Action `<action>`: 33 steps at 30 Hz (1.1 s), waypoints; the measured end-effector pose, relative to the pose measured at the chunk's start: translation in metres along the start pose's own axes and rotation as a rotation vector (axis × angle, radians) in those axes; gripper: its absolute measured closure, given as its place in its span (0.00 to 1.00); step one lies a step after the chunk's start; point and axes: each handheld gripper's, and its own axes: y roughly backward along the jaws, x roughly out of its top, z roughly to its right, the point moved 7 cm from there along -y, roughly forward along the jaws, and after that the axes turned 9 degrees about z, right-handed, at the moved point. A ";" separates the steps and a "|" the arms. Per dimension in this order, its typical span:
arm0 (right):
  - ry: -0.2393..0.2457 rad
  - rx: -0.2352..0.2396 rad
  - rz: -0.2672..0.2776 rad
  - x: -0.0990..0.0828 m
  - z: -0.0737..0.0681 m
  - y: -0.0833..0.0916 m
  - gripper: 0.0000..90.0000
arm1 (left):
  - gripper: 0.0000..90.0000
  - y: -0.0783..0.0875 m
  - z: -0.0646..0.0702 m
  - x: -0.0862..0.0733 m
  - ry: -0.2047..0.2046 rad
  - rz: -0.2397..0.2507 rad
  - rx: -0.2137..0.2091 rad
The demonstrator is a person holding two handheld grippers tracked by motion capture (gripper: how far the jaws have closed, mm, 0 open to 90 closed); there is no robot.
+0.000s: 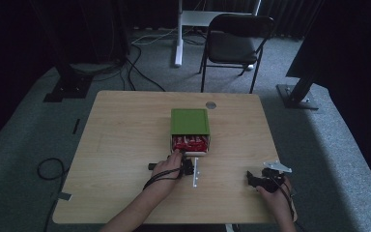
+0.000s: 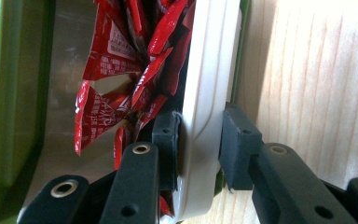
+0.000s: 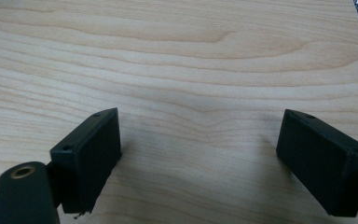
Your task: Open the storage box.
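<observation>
A dim room with grey carpet holds a light wooden table [image 1: 125, 145], and a black folding chair [image 1: 234, 41] stands behind it. Near the middle of the table lies a green box [image 1: 189, 122] with a white drawer [image 2: 205, 93] pulled out toward the person, full of red sachets [image 2: 121, 70]. The left gripper [image 2: 199, 140] has its jaws closed on the white front wall of this drawer, one pad inside beside the sachets and one outside. A white strip [image 1: 196, 173] lies just beside it. The right gripper [image 3: 198, 158] rests low over bare wood near the right edge, jaws wide apart, holding nothing.
</observation>
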 end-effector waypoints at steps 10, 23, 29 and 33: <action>0.000 0.000 0.000 0.000 0.000 0.000 0.15 | 0.80 0.003 0.001 0.002 0.008 -0.014 -0.007; -0.001 0.000 0.000 0.000 0.000 0.000 0.15 | 0.80 0.017 0.008 0.007 -0.001 -0.009 -0.025; -0.001 0.000 0.001 0.000 0.000 0.000 0.15 | 0.80 0.025 0.013 0.010 -0.006 -0.002 -0.033; -0.001 0.000 0.000 0.000 0.000 0.000 0.15 | 0.80 0.031 0.016 0.011 -0.012 -0.002 -0.037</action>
